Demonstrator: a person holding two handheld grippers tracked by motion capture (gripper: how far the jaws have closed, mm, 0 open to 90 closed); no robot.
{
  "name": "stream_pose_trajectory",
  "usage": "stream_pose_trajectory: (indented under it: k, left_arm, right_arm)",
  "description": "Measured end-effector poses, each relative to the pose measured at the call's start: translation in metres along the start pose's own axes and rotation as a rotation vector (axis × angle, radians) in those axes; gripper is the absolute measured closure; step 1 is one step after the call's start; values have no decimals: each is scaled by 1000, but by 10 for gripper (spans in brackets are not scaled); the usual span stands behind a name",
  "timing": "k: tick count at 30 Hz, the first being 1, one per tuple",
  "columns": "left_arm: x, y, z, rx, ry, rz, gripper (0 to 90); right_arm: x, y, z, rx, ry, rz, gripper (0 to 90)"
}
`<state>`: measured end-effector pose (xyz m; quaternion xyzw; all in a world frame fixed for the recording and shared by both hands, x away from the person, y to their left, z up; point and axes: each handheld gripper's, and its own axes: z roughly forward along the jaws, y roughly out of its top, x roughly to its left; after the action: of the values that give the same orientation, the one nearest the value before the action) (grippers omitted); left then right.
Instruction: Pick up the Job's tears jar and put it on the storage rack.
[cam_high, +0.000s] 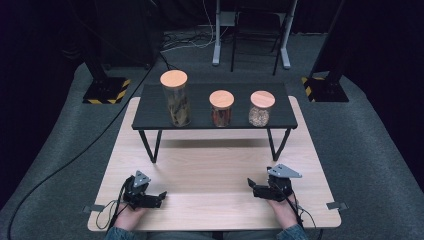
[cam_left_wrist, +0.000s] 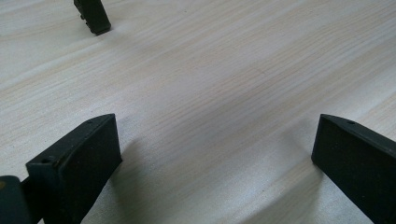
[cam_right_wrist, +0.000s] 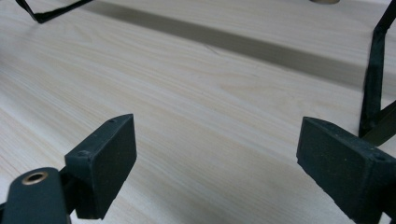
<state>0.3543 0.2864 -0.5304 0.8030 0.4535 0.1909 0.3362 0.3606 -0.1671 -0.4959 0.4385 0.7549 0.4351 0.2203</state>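
grey carpet floor (cam_high: 370, 150), dark walls, metal desk legs (cam_high: 216, 50) behind.

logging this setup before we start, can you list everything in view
tall jar: one, clear glass with a pale wooden lid, left end of the black shelf, brown contents
middle jar: one, clear with wooden lid, shelf centre, reddish-brown contents
right jar: one, clear with wooden lid, right of centre on the shelf, pale grainy contents
black shelf: one, black top on black legs, far half of the table
table: one, light wood
desk frame: one, grey, on the floor behind
left tool: one, black, jaws open, low over the table at near left
right tool: one, black, jaws open, near right
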Motion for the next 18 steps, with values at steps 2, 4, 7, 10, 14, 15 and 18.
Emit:
stream_pose_trajectory:
  k: [2,4,7,10,14,15,18]
  left_arm:
    - [0,0,0,0,0,0,10]
    - [0,0,0,0,0,0,10]
    - [0,0,0,0,0,0,10]
    - [0,0,0,0,0,0,10]
    - [0,0,0,0,0,0,10]
    - [0,0,0,0,0,0,10]
    - [0,0,0,0,0,0,10]
  right_arm:
    - [0,-2,2,7,3,-1,111]
    - [1,-3,3,11,4,0,112]
    - [2,-5,6,22,10,-1,111]
    - [3,-7,10,41,19,-8,111]
    - [5,-10,15,71,36,-12,111]
    - [5,-11,17,85,43,-11,111]
    - [5,-13,19,99,47,-13,111]
